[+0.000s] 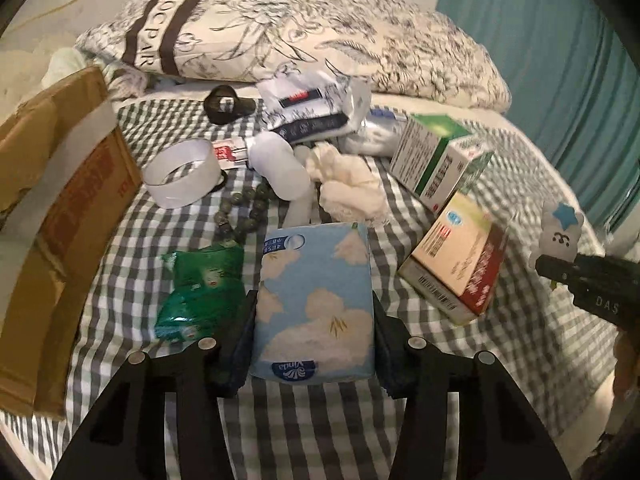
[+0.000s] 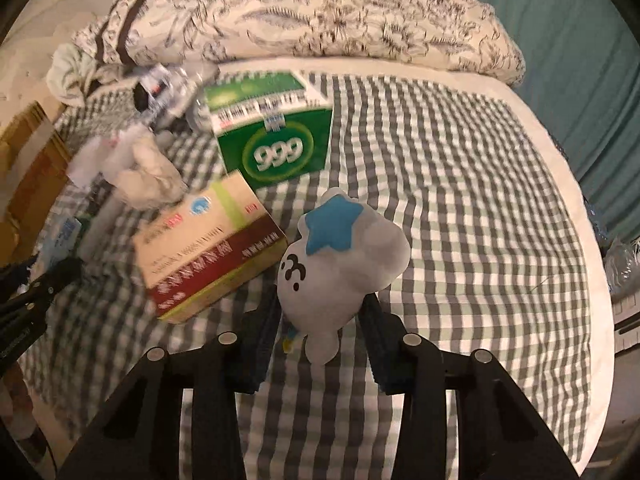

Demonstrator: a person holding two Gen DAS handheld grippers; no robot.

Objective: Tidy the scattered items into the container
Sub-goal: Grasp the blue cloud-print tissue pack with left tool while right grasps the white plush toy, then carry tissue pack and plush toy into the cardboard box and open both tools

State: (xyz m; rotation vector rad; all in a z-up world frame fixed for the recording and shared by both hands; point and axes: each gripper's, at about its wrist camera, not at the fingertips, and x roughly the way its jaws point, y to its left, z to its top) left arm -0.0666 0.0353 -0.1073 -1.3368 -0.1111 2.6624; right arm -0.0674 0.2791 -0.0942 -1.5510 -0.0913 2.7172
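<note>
L gripper (image 1: 314, 344) is clamped on a blue tissue pack (image 1: 314, 300) w/ white cloud print; both pads press its long sides, pack held lengthwise betw the 2 fingers, logo end nearest the camera. R gripper (image 2: 320, 332) is closed on a small grey plush toy (image 2: 340, 256) w/ a blue star on its head; fingers grip its lower body, head and face poking fwd past the tips. In the L view the same toy shows at the far right edge, held by the other tool.

All this is over a bed w/ a grey-white checked sheet (image 2: 460, 200). The container, a brown cardboard box (image 1: 60, 200), sits at the left edge of the bed, flaps open, well apart from the plush and just left of the clutter.

Scattered on the sheet:
- green snack bag (image 1: 200, 292), just left of the tissue pack
- string of dark green beads (image 1: 244, 212) behind it
- white tape roll (image 1: 184, 174) near the box
- white bottle (image 1: 280, 168) lying beside a crumpled cream cloth (image 1: 348, 184)
- black round object (image 1: 226, 104) near the pillow, can't tell what it is
- blue-white soft pack (image 1: 316, 108) further back
- green medicine box (image 2: 276, 140) marked 999
- red-and-cream medicine box (image 2: 212, 256), tilted, just left of the plush, near the green 1

Floral pillow (image 1: 280, 36) lies along the head of the bed; teal curtain (image 1: 560, 60) at right.
</note>
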